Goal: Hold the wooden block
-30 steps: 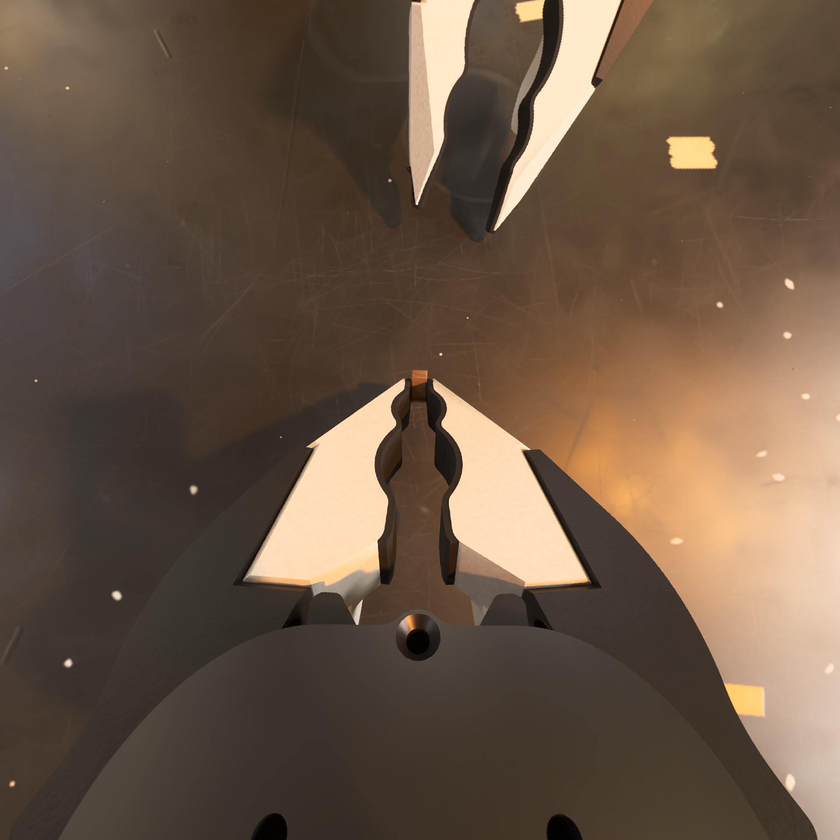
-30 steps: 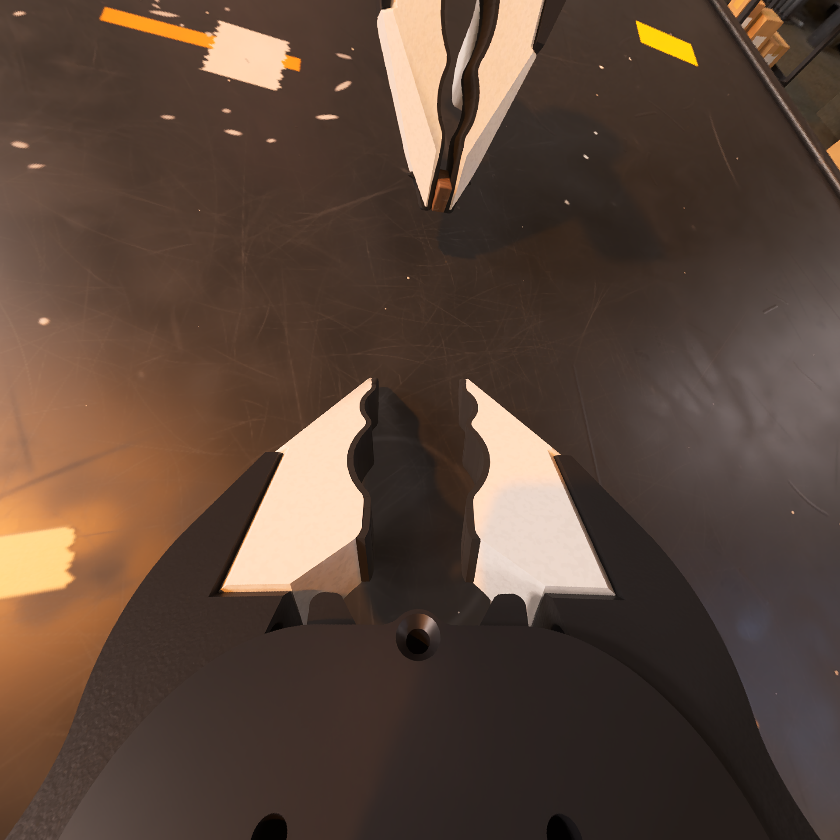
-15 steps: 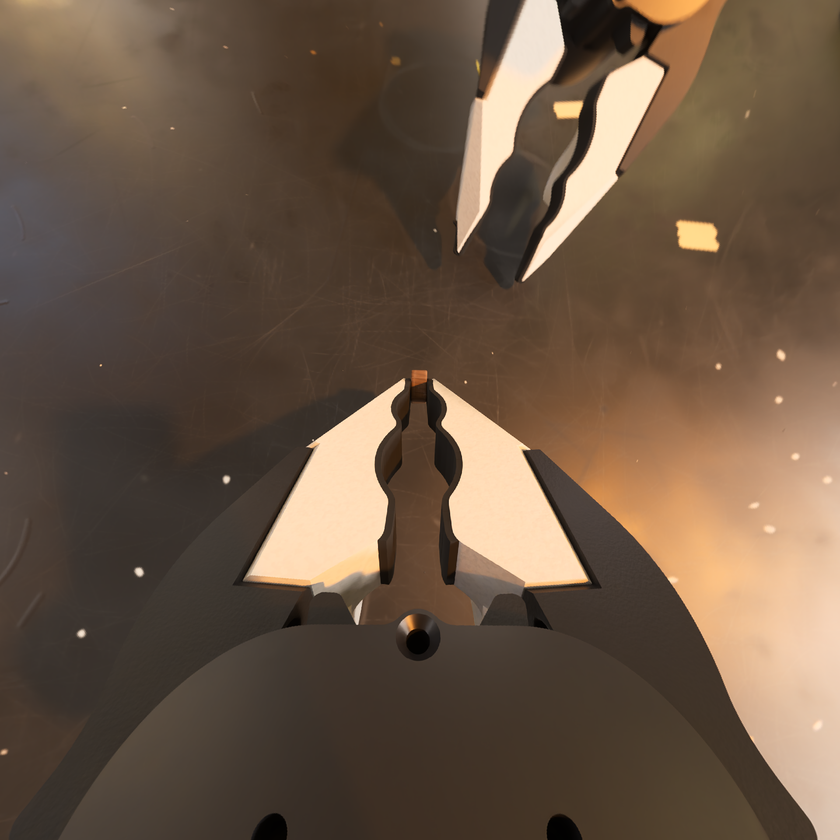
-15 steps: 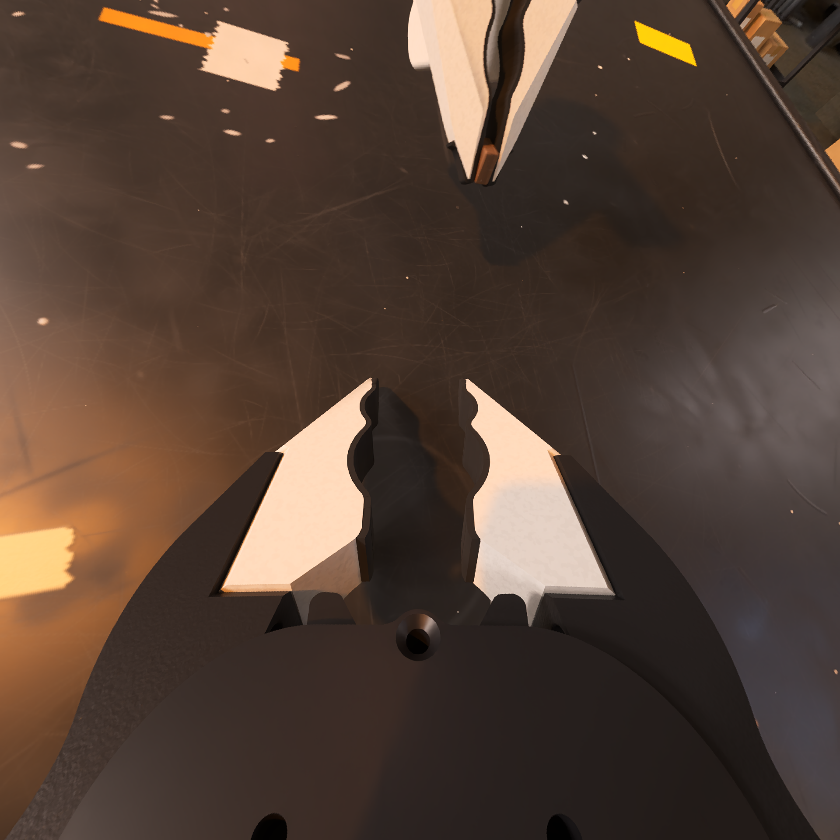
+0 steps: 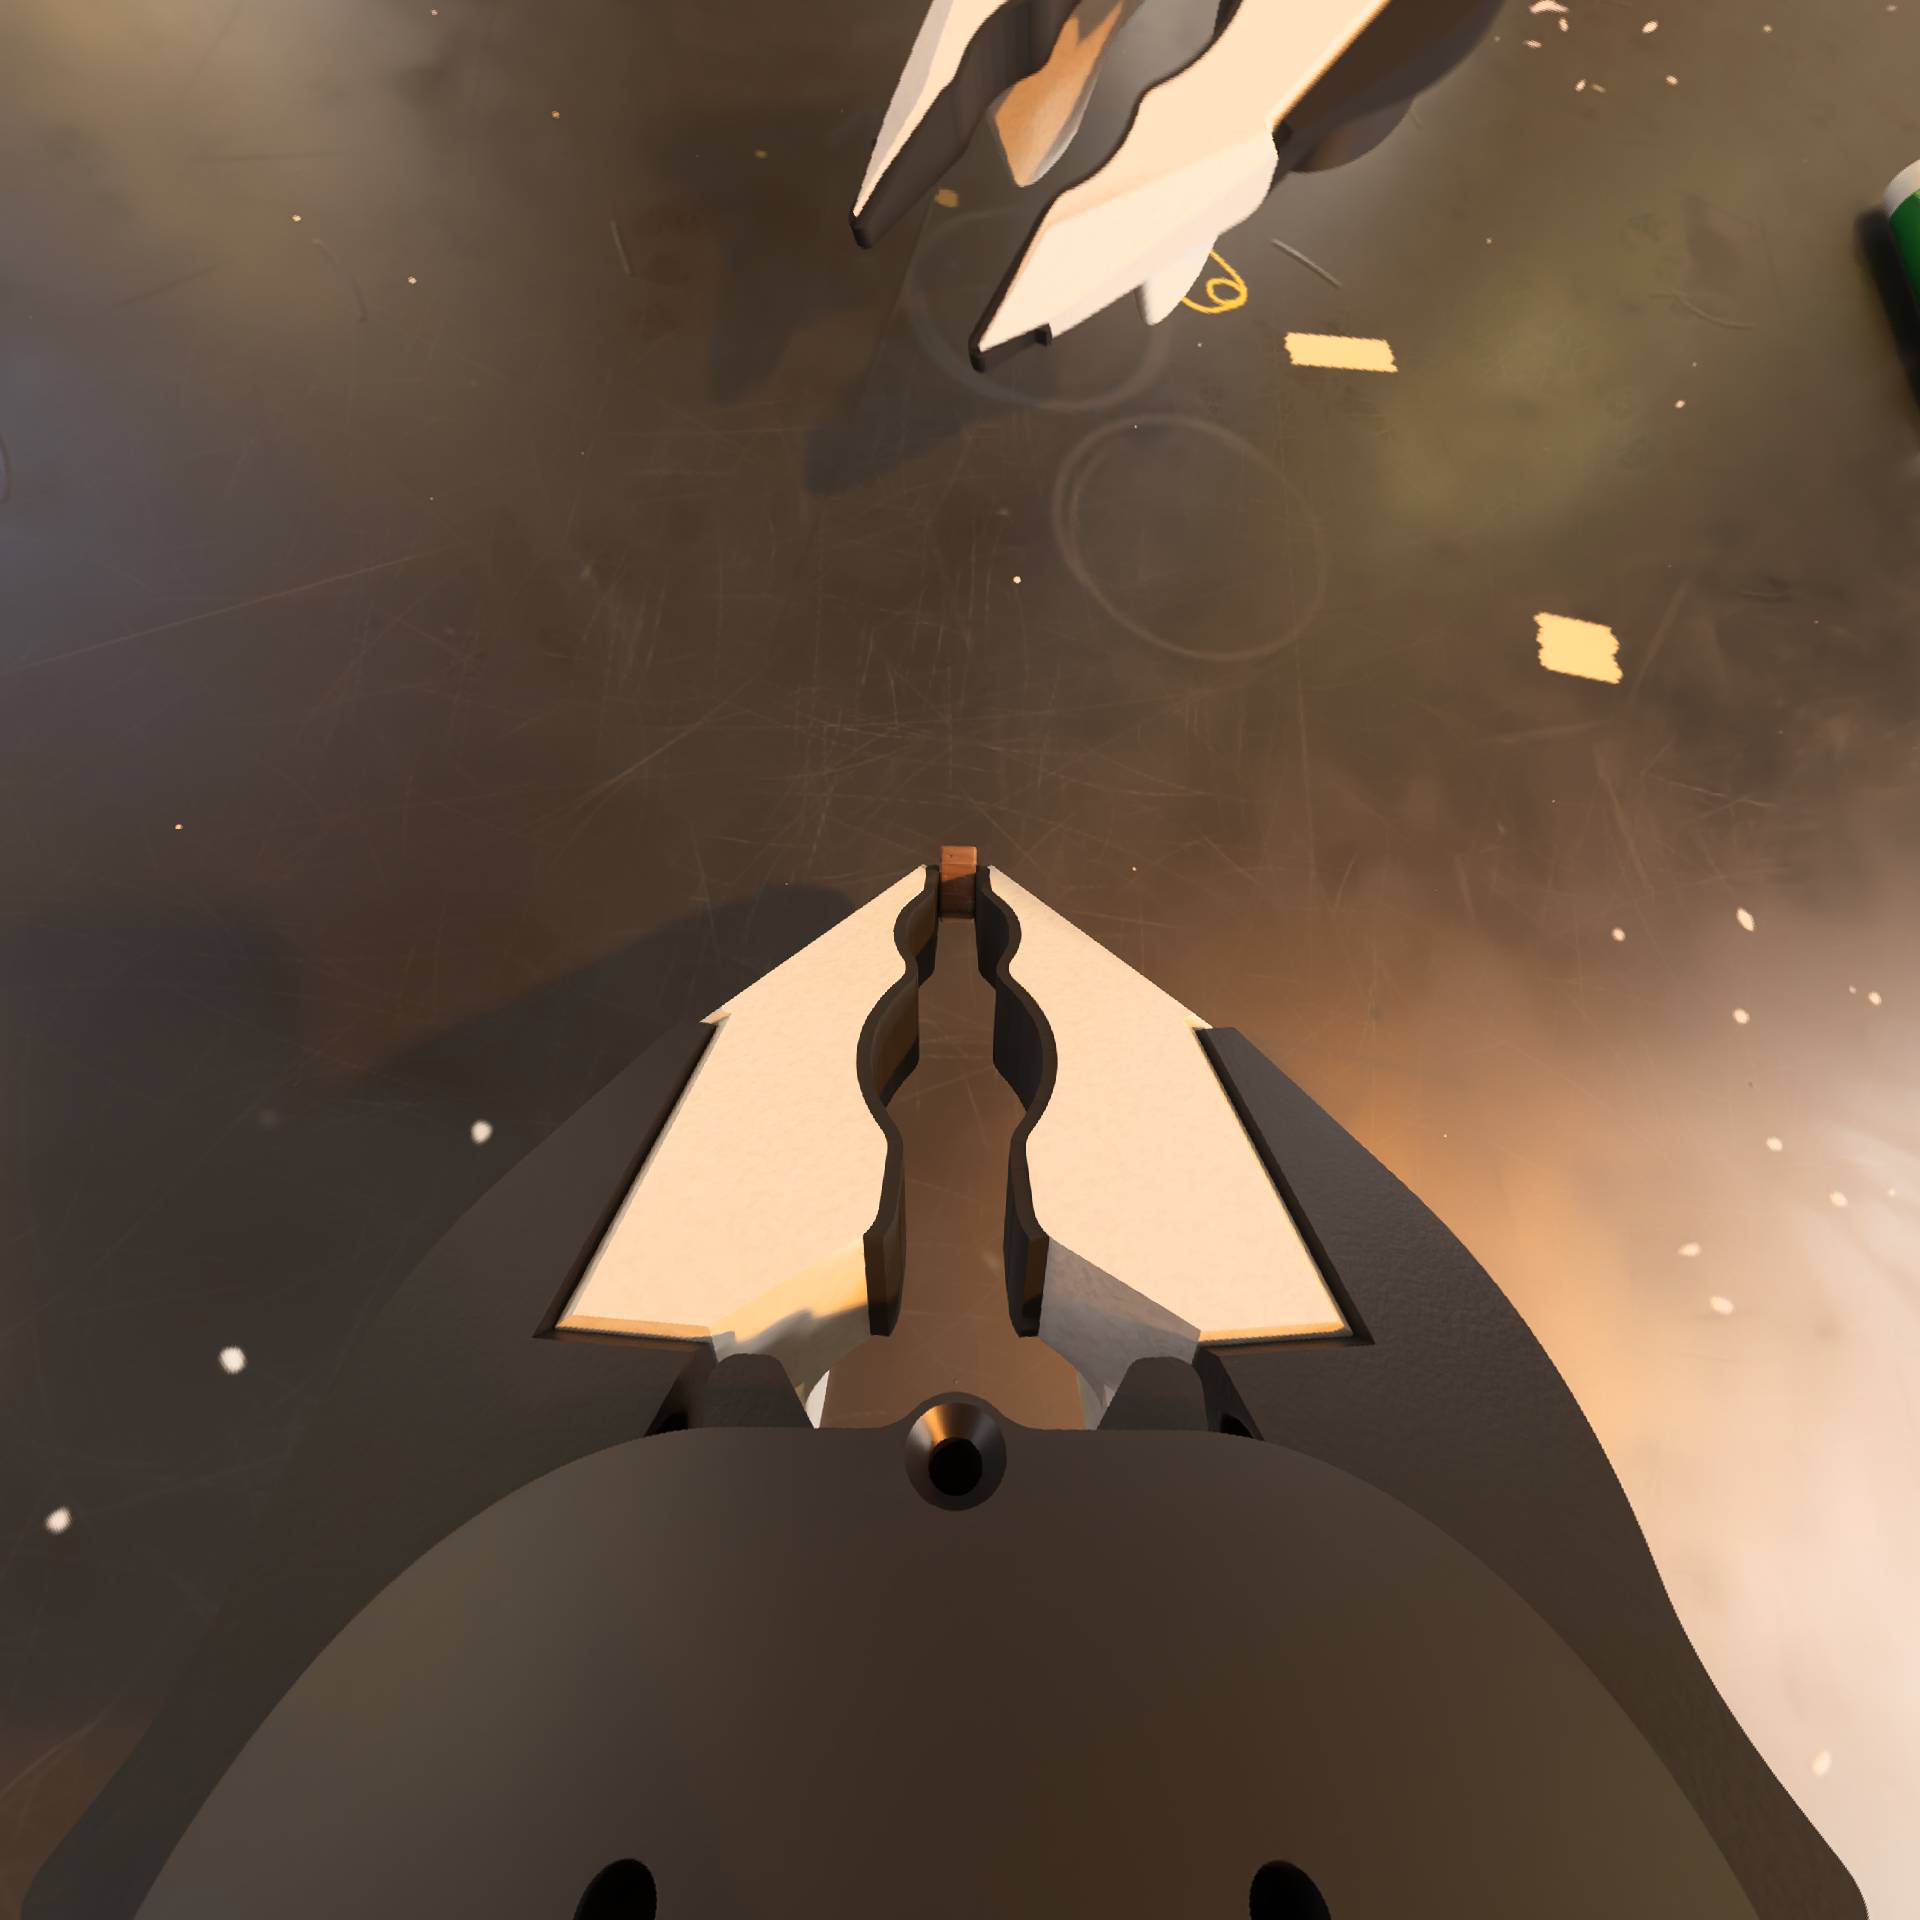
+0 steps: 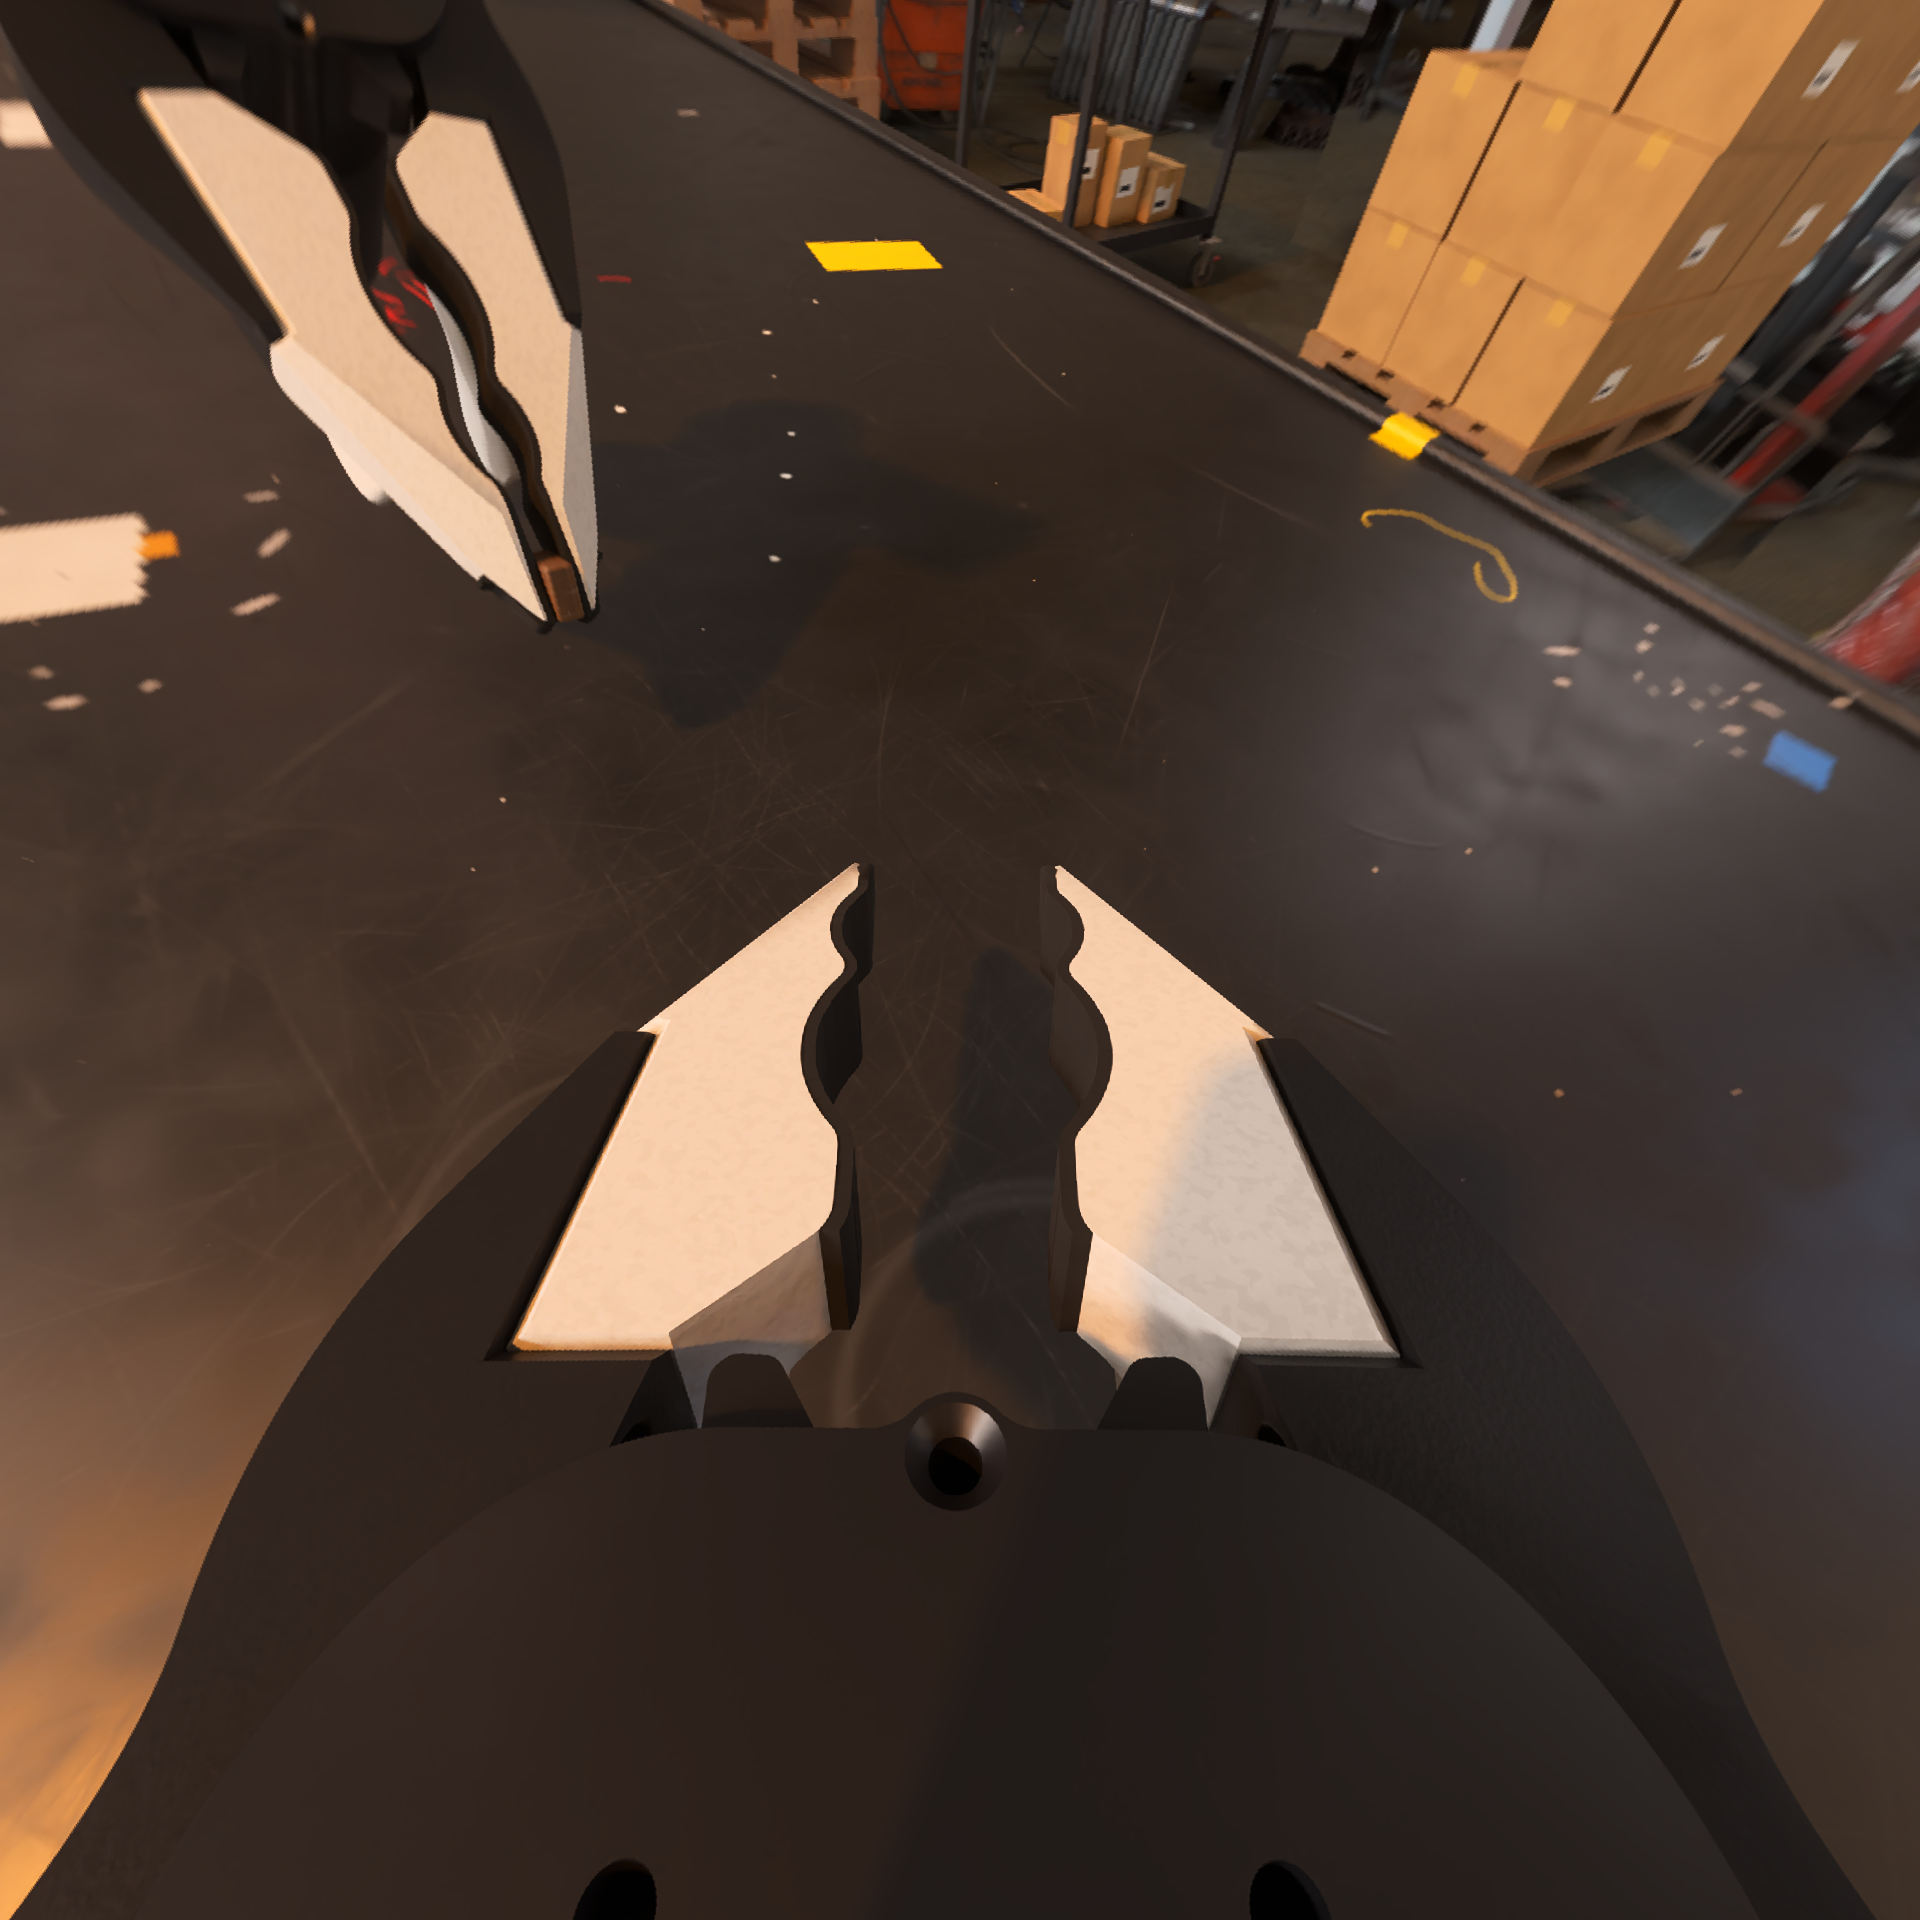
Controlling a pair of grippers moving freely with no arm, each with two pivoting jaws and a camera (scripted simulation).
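A small wooden block [image 5: 957, 883] is pinched between the fingertips of my left gripper [image 5: 957, 878], which is shut on it above the dark scratched table. In the right wrist view the same left gripper [image 6: 566, 608] hangs at the upper left with the block [image 6: 561, 587] at its tips, clear of the table. My right gripper [image 6: 956, 883] is open and empty, low over the table. It also shows in the left wrist view [image 5: 920, 301] at the top, tilted, jaws apart, far from the block.
A green can [image 5: 1901, 260] lies at the right edge. Tape patches [image 5: 1577, 646] and a yellow loop [image 6: 1455, 551] mark the table. The table's far edge [image 6: 1351, 405] runs diagonally, with stacked cardboard boxes [image 6: 1579, 229] beyond it.
My left gripper has lifted and tilted with the block still held. My right gripper has swung and tilted up, so its view now reaches the table edge and boxes; it stays open.
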